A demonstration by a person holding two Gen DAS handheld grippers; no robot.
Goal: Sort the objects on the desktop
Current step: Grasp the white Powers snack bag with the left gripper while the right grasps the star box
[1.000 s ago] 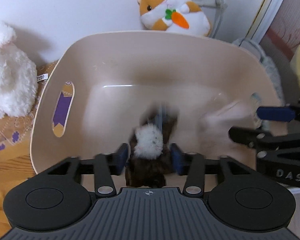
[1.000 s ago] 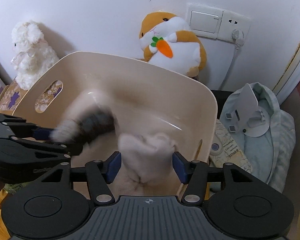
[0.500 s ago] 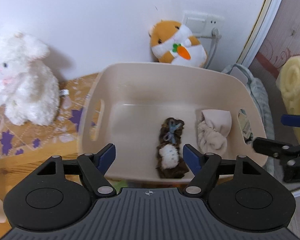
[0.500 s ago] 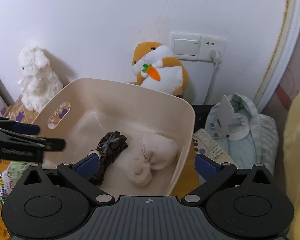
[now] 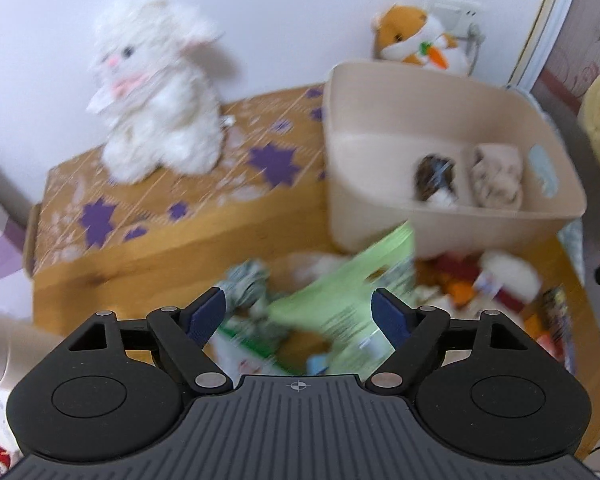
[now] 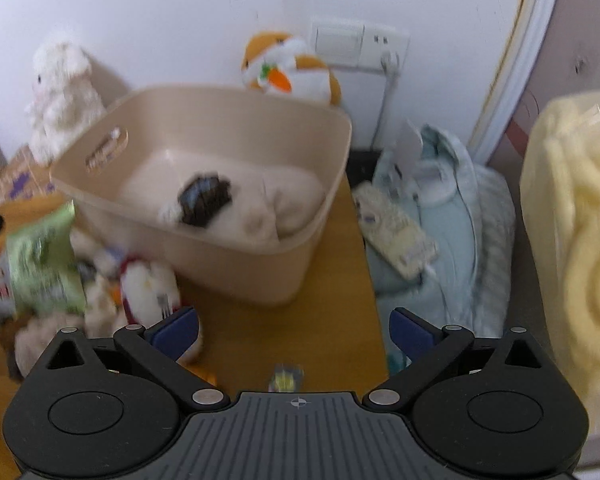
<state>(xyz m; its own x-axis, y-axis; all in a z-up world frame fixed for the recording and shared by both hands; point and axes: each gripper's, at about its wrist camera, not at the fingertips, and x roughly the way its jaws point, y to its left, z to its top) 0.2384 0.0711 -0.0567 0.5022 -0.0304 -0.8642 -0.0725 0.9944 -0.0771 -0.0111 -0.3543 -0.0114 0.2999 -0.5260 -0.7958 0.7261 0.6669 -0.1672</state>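
Two soft bundles lie side by side in my beige bin point(image 6: 204, 108): a dark brown one with a white tuft point(image 6: 204, 200) and a pale beige one point(image 6: 284, 208) on its right, touching or nearly so. My left gripper point(image 5: 298, 314) has just been spreading its jaws; they stand wide apart with nothing gripped, above a green packet point(image 5: 352, 292) in the blurred heap on the counter point(image 6: 300, 292). My right gripper point(image 6: 294, 330) has its jaws fully apart too, empty, over bare wood in front of the bin. A red and white plush point(image 6: 148, 284) sits just left of them, though blur leaves me unsure what it is. Behind the bin a hamster toy with a carrot point(image 6: 288, 68) leans on the wall; a white rabbit toy point(image 5: 156, 92) stands on a patterned box point(image 5: 260, 152).
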